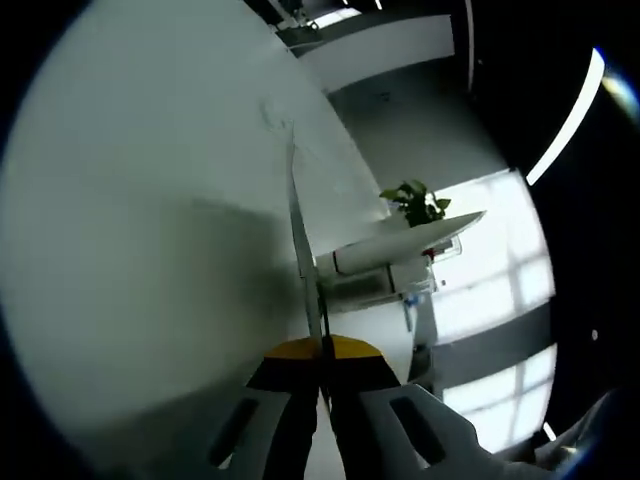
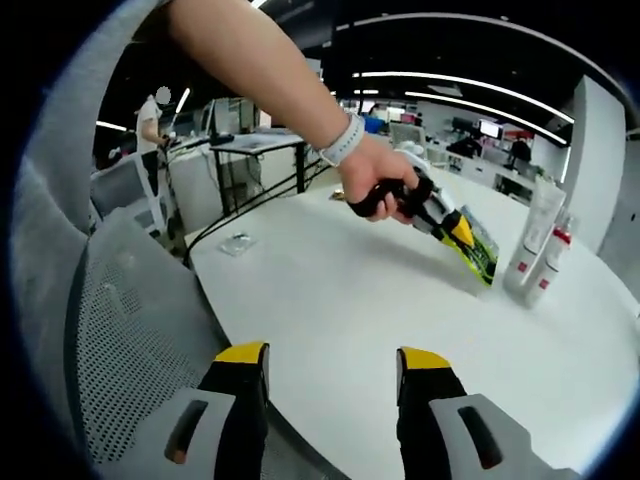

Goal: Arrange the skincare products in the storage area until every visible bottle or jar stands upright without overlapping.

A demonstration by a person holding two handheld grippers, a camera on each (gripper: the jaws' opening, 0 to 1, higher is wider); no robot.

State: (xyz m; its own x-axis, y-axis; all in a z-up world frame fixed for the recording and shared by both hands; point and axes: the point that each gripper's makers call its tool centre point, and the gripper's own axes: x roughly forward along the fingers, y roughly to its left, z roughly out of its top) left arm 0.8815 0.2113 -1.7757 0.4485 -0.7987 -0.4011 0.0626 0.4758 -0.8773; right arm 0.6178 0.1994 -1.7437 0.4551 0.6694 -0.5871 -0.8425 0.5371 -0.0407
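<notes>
Two views logged, largest items first. White table [image 2: 330,300] spans the centre and right of the right gripper view; in the left gripper view the same table [image 1: 150,200] covers the left and centre of the frame, rolled steeply. Grey mesh chair [image 2: 130,340] takes the lower left of the right gripper view, just beside the table edge. A person's hand [image 2: 375,180] reaches in from the upper left of that view and holds the left gripper [image 2: 462,238], whose yellow tips press together on a flat green sachet [image 2: 482,255] lying low against the table right of centre. In the left gripper view the left gripper [image 1: 322,350] has its jaws together on the sachet [image 1: 300,240], seen edge-on as a thin blade rising up the middle. Right gripper [image 2: 330,365] sits at the bottom of its own view, jaws apart, nothing between them, hovering over the near table edge. White tubes with red caps [image 2: 535,255] stand upright at the right of the right gripper view, just beside the sachet; in the left gripper view the tubes [image 1: 385,265] appear right of centre, sideways in frame.
</notes>
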